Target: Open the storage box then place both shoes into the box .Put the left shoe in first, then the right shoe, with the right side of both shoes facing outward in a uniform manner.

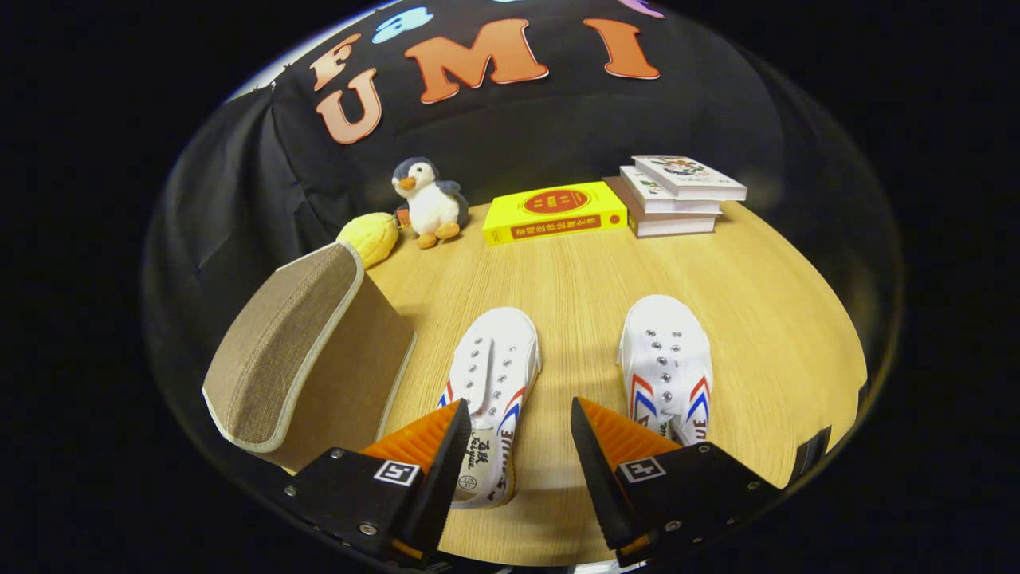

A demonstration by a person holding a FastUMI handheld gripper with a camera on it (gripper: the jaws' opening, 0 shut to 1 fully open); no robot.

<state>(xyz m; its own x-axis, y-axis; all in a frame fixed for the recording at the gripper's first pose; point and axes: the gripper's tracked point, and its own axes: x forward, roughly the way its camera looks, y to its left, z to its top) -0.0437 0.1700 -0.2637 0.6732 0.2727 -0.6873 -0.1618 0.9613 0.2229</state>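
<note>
Two white canvas shoes with red and blue side stripes lie side by side on the wooden table point(574, 279), toes pointing away from me. The left shoe point(492, 375) sits just ahead of the left finger, its heel running down between the fingers. Partly behind the right finger lies the right shoe point(665, 359). A brown fabric storage box point(319, 359) with a pale-trimmed lid stands to the left of the shoes, lid down. My gripper point(518, 414) hovers above the table, open, with nothing pressed between its fingers.
At the far side of the table stand a penguin plush point(426, 201) and a yellow plush point(369, 237), a yellow book point(555, 211) and a stack of three books point(677, 195). Bare wood stretches between the shoes and those things.
</note>
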